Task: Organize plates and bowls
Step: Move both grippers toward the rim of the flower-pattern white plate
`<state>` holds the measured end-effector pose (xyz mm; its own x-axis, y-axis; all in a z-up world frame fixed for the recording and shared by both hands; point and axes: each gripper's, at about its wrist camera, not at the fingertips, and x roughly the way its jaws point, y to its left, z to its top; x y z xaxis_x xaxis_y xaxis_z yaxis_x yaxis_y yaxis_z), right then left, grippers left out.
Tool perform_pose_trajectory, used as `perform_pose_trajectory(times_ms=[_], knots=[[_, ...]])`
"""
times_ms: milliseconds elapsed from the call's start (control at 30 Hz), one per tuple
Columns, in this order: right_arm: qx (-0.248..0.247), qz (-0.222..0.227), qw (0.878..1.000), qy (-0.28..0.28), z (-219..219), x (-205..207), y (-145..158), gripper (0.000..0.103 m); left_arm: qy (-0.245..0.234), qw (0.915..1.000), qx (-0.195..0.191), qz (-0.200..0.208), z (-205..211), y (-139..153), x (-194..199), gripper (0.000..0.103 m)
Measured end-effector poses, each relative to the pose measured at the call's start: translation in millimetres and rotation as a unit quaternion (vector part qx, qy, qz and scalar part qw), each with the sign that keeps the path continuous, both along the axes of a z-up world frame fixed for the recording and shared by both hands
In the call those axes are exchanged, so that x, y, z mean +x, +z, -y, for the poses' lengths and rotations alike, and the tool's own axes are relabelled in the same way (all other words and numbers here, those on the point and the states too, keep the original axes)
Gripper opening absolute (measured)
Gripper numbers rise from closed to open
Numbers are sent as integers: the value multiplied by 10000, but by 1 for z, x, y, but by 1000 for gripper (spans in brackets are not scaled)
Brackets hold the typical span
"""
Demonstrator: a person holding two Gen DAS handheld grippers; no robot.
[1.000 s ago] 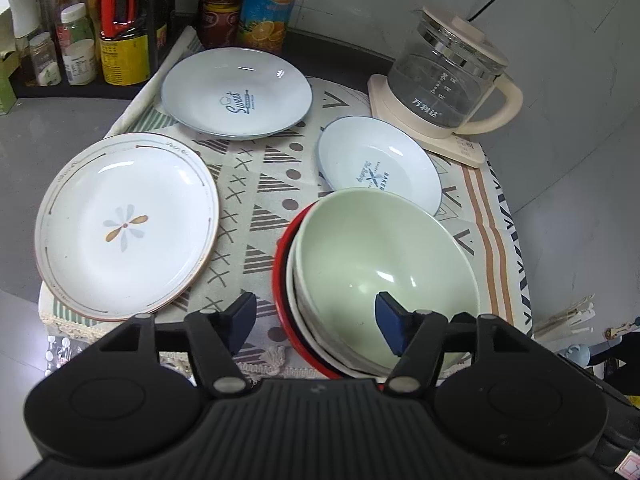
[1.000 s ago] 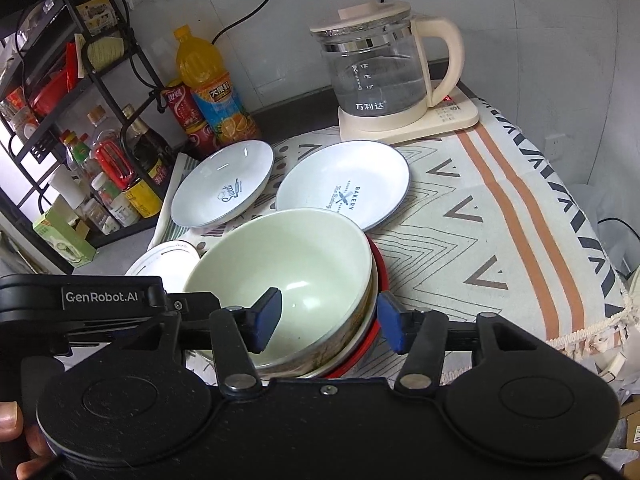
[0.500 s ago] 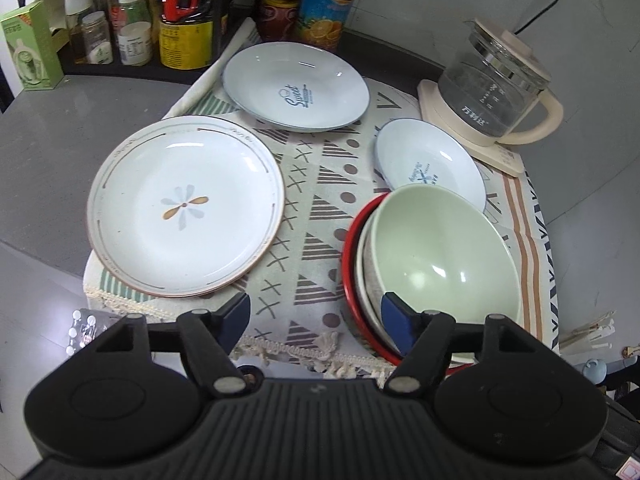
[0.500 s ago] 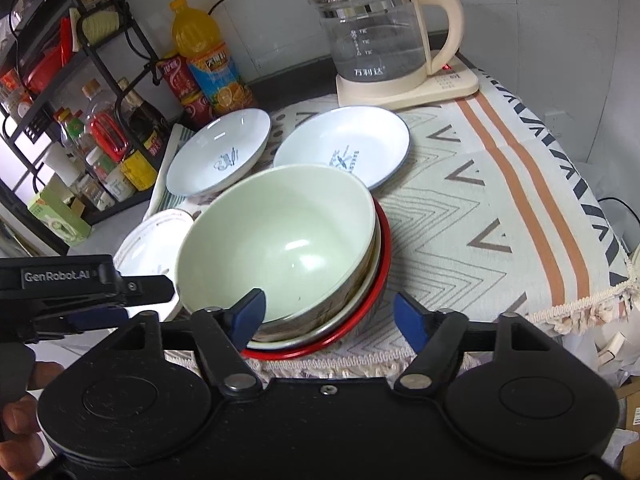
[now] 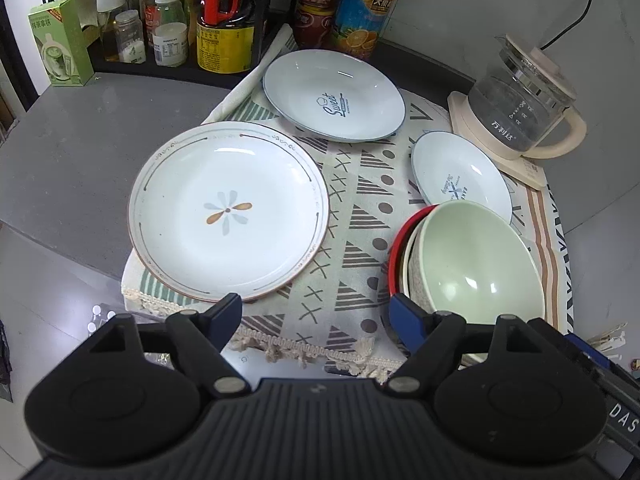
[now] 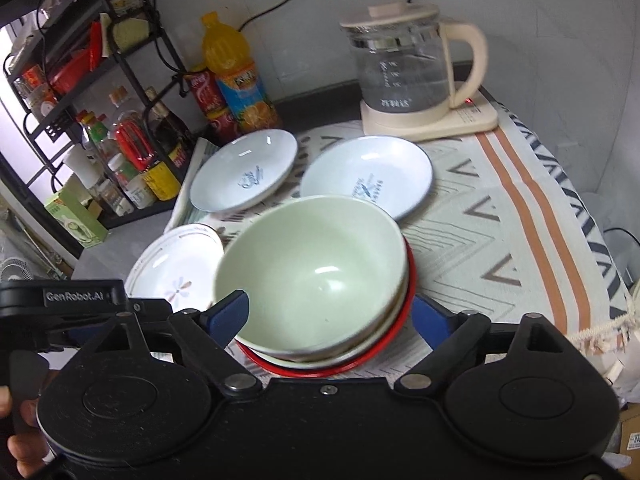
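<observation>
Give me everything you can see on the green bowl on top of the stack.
The green bowl is pale green inside, smooth and glossy with light glints, round, deep and empty. It sits upright, nested on top of a cream bowl, itself in a red-rimmed dish, on the patterned cloth near its fringed front edge. Neither open gripper holds it; whether a pad touches it is unclear. A blue-rimmed plate lies just behind.

A home kitchen corner, we'd say.

We see a glass electric kettle (image 6: 404, 76) on its base, a black wire rack (image 6: 80, 76) crowded with sauce bottles and jars, an orange drink bottle (image 6: 236, 80), and plates (image 5: 228, 210) on a patterned tablecloth (image 6: 520, 216).
</observation>
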<state>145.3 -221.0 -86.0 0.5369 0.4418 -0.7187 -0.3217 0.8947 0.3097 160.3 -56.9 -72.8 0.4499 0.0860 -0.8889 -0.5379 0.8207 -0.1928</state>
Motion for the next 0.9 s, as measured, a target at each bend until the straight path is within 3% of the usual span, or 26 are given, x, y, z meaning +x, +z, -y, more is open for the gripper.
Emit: perform_pose_trajectory(times_ms=[367,900], knots=[[-43,69,9999,81,-41,6,7,103,-126,9998,94,-87,-37,-3,6,85],[-105,10,9996,-259,-112,19,14,103,-600,9981,157,-34,-110,6,28,88]])
